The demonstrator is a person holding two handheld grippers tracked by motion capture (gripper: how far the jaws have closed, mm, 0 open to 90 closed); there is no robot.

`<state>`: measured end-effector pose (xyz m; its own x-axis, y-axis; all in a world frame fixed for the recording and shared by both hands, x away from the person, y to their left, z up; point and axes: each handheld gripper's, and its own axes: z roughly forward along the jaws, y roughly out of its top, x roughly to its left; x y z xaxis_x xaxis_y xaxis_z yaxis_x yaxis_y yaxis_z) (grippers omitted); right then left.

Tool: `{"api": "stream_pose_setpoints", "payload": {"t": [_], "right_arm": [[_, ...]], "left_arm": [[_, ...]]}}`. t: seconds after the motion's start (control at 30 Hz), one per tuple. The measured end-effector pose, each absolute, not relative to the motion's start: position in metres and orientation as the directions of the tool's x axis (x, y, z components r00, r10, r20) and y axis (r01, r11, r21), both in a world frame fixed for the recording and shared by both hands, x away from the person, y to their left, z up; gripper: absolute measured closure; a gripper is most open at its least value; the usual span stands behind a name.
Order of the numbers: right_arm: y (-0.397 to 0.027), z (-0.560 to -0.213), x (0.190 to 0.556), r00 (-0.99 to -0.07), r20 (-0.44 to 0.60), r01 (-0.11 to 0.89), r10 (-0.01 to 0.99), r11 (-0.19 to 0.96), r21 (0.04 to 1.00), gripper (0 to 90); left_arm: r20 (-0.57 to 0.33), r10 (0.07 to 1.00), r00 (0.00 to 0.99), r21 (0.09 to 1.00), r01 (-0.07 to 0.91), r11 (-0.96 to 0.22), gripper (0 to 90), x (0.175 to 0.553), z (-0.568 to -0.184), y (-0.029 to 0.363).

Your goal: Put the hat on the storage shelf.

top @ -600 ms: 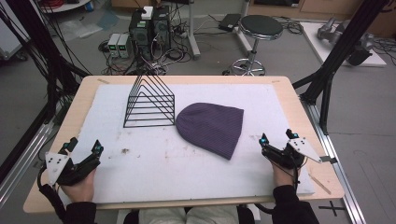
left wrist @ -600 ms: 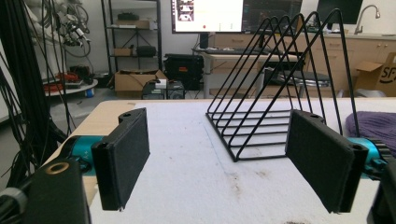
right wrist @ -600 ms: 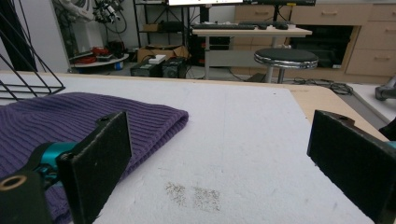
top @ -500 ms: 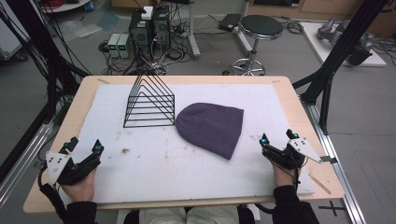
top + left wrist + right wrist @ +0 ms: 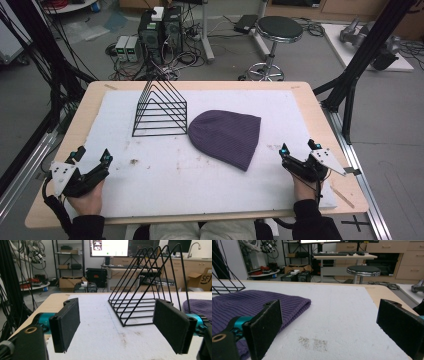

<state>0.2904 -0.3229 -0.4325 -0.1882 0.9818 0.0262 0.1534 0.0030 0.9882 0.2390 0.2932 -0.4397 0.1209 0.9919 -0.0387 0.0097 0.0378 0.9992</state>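
Nothing has moved; purple beanie (image 5: 225, 137) beside wire rack (image 5: 161, 109)

Black round stool (image 5: 279, 29) on floor, upper centre-right of high view. Computer towers (image 5: 161, 27) with tangled cables, upper centre-left. Monitor (image 5: 109, 247) top centre, left gripper view.

Purple ribbed knit beanie (image 5: 249, 305): cut off by the left and bottom edges in the right gripper view; in the left gripper view only a sliver shows at the right edge, partly behind a finger.
Black wire triangular rack (image 5: 147, 282): its right end stands behind the right finger in the left gripper view; only a corner shows in the right gripper view.
Person's forearms: cut off by the bottom edge in the high view.
Monitor text: too small to read.
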Motion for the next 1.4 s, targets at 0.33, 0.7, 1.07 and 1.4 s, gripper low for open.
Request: {"api": "stream_pose_setpoints", "payload": {"t": [0.33, 0.7, 1.07, 1.4], "right_arm": [[-0.32, -0.432, 0.294, -0.195, 0.01, 0.154, 0.981, 0.021, 0.988, 5.8], [-0.316, -0.416, 0.309, -0.255, -0.088, 0.162, 0.963, 0.133, 0.978, 5.7], [-0.296, -0.381, 0.33, -0.342, -0.109, 0.135, 0.933, 0.163, 0.977, 5.7], [-0.286, -0.36, 0.371, -0.441, -0.127, 0.208, 0.888, 0.238, 0.949, 5.7]], "left_arm": [[-0.038, 0.991, 0.131, 0.999, 0.013, 0.037, 22.0, 0.239, -0.441, 0.295], [-0.04, 0.99, 0.138, 0.999, 0.015, 0.038, 22.0, 0.236, -0.442, 0.298], [-0.04, 0.991, 0.129, 0.999, 0.01, 0.039, 21.9, 0.241, -0.442, 0.301], [-0.034, 0.99, 0.138, 0.999, 0.015, 0.032, 21.9, 0.247, -0.442, 0.295]]}}
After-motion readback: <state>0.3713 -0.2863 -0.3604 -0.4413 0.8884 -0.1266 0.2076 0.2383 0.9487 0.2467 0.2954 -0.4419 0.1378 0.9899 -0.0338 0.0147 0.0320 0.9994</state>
